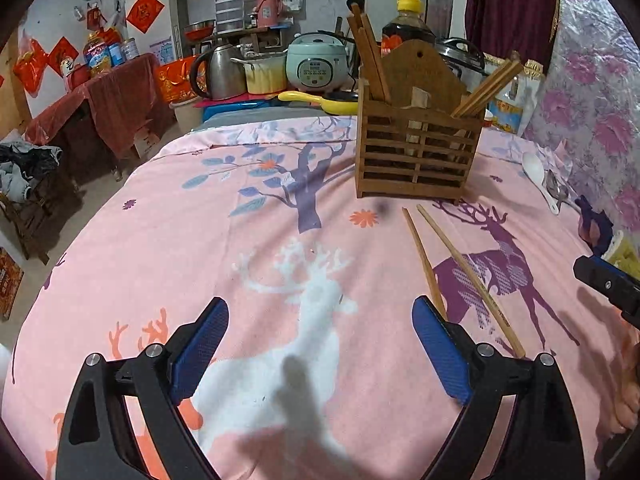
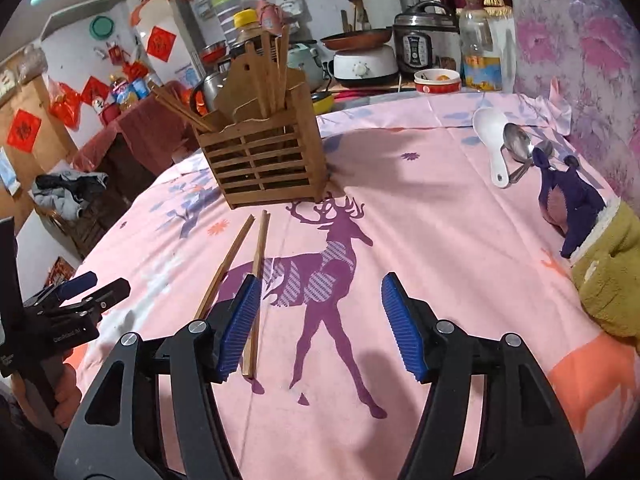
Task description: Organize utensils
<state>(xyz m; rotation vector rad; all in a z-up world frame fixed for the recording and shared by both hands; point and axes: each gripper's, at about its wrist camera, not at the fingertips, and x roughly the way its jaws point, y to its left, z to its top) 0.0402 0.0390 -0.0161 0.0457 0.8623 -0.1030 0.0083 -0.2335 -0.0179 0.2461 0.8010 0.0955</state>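
Cluttered kitchen shelves and cookers sit behind a table spread with a pink cloth (image 1: 160, 240) printed with deer. On it stands a slatted wooden utensil holder (image 1: 418, 148), already carrying chopsticks in both end compartments. Two loose wooden chopsticks (image 1: 464, 276) lie on the cloth just in front of it, side by side, their long axis running from near the holder's base back toward the grippers. A white plastic spoon (image 2: 490, 140) and metal spoons (image 2: 520, 148) rest well off to the right.

Both tools are spread wide and hold nothing. The left gripper (image 1: 320, 352) has the chopsticks outside its right finger; the right gripper (image 2: 320, 320) has one stick passing under its left finger (image 2: 238, 324), so neither straddles the pair. The right looks nearer, I judge, needing only a small shift left
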